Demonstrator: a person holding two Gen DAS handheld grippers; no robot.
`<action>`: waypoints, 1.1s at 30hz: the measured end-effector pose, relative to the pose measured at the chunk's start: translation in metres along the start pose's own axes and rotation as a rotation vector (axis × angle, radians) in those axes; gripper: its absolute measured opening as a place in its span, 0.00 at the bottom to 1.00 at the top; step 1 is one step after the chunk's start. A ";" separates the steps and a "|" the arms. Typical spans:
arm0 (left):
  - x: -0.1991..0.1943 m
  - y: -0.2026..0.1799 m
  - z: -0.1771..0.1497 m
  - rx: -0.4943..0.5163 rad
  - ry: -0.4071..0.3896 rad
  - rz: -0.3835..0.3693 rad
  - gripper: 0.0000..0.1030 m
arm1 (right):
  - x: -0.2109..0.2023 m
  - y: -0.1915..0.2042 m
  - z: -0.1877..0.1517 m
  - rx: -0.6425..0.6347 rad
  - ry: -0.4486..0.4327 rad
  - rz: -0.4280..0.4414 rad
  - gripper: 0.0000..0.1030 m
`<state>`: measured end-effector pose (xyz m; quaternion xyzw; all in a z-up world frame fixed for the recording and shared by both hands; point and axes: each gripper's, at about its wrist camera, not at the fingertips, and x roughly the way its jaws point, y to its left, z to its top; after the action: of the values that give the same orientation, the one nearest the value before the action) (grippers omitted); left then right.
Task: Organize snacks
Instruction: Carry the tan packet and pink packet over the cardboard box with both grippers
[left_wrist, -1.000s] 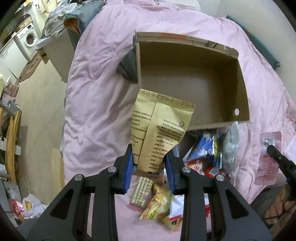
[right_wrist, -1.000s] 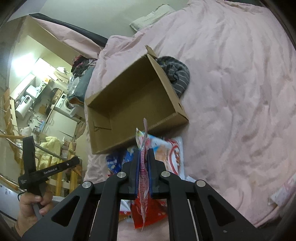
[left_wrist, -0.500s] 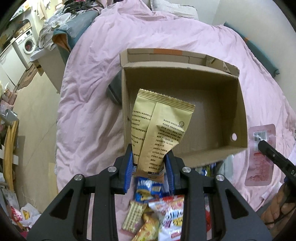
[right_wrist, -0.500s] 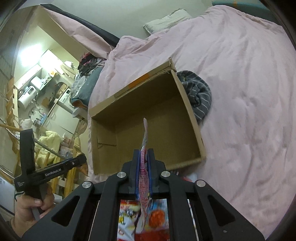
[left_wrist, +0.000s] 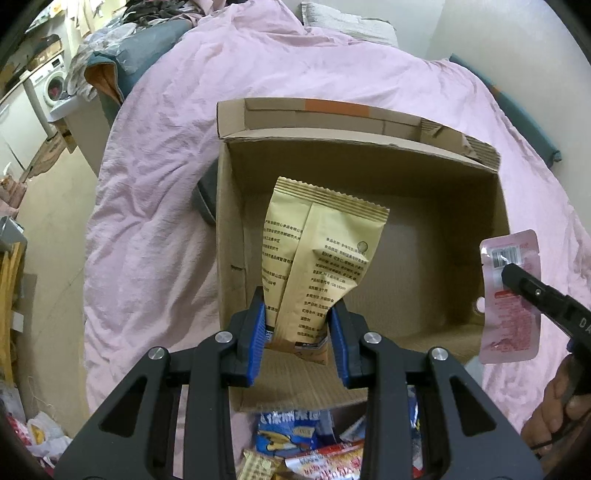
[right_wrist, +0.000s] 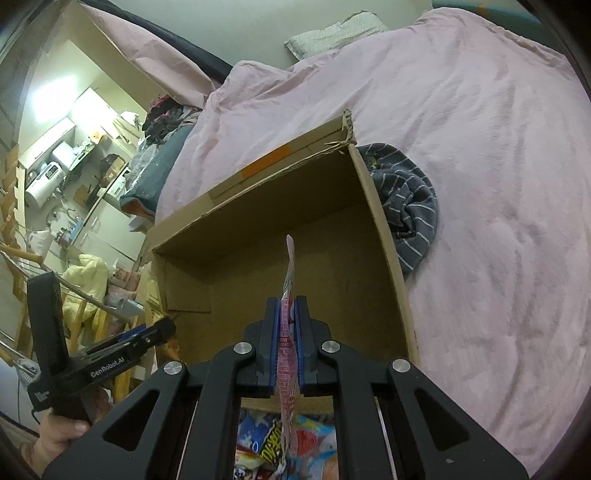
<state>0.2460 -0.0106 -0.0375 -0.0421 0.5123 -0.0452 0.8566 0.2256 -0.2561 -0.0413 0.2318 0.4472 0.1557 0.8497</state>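
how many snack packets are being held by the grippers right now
2. The tan packet is clamped in the left gripper over the cardboard box; the thin pink packet is pinched in the right gripper. More snacks lie loose below, partly hidden.

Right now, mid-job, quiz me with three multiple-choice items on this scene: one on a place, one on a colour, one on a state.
1. Where is the striped grey cloth?
A. inside the box
B. on the pink bedcover, against the outside of the box wall
C. on the floor

2. What colour is the printed snack packet in the left hand-held gripper?
A. tan
B. green
C. white

3. How is the open brown cardboard box?
A. full of snacks
B. closed with tape
C. open, with nothing on the floor that shows

Answers:
1 B: it sits on the pink bedcover against the box's wall.
2 A: its back is tan with dark print.
3 C: only bare cardboard shows inside.
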 end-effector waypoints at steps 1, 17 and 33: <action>0.001 0.001 0.000 -0.004 -0.003 -0.001 0.27 | 0.003 0.000 0.002 -0.002 0.003 0.003 0.08; 0.014 -0.003 -0.004 0.017 -0.004 0.013 0.27 | 0.036 0.011 0.000 -0.045 0.060 -0.024 0.08; 0.014 -0.007 -0.007 0.037 0.003 0.019 0.29 | 0.049 0.005 0.005 -0.009 0.091 -0.025 0.08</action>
<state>0.2461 -0.0193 -0.0519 -0.0211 0.5130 -0.0464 0.8569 0.2566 -0.2301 -0.0694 0.2151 0.4878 0.1574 0.8313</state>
